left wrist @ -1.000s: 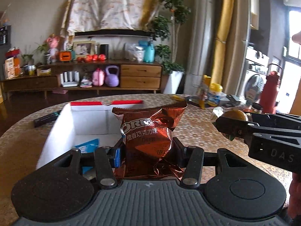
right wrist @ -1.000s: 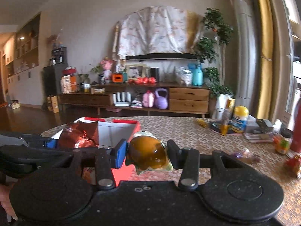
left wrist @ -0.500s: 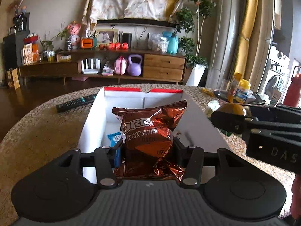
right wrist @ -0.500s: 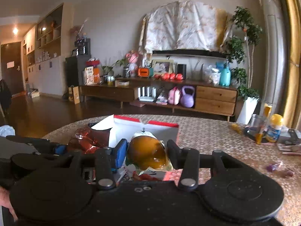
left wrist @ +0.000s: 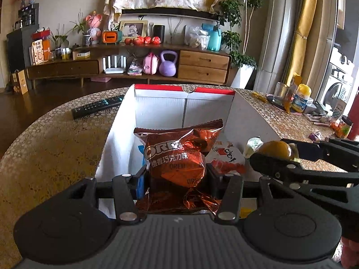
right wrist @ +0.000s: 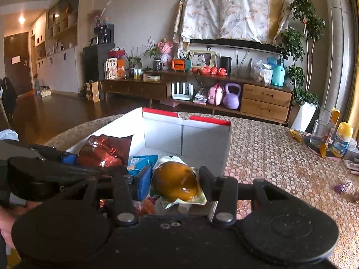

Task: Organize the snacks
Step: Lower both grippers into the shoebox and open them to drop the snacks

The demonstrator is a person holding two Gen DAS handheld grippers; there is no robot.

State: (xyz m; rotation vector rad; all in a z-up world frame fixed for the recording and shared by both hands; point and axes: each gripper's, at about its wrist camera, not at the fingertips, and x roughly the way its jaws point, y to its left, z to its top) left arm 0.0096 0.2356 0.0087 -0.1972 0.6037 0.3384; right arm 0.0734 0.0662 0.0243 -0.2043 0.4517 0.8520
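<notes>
Left gripper (left wrist: pixel 176 174): clamped on the copper-brown Oreo packet (left wrist: pixel 177 154), a finger pressed to each side; held upright over the near end of the box.
Right gripper (right wrist: pixel 175 180): pinching the amber jelly cup (right wrist: pixel 176 182), foil rim crumpled below the pads; poised above the box's near right corner.
Right gripper in left view (left wrist: pixel 274 157): reaching in from the right, cup (left wrist: pixel 276 150) between its fingers, just beside the Oreo packet, not touching.
Left gripper in right view (right wrist: pixel 67 159): entering from the left with the Oreo packet (right wrist: pixel 105 150) over the box's left side.
Box (left wrist: pixel 251 116): white inside, red along the far rim, open top, resting on the patterned table (left wrist: pixel 56 148).
Box contents: a blue packet (right wrist: pixel 143 159) and a white-and-red wrapper (left wrist: pixel 226 157) lying on the bottom, under the two held snacks.
Remote control (left wrist: pixel 97 109): flat on the table, left of the box, apart from it.
Far right of table: glass (right wrist: pixel 320 132) and yellow-capped bottle (right wrist: pixel 342 139) close together, well apart from the box.
Person: part of a hand (right wrist: pixel 9 219) at the lower left edge of the right view.
</notes>
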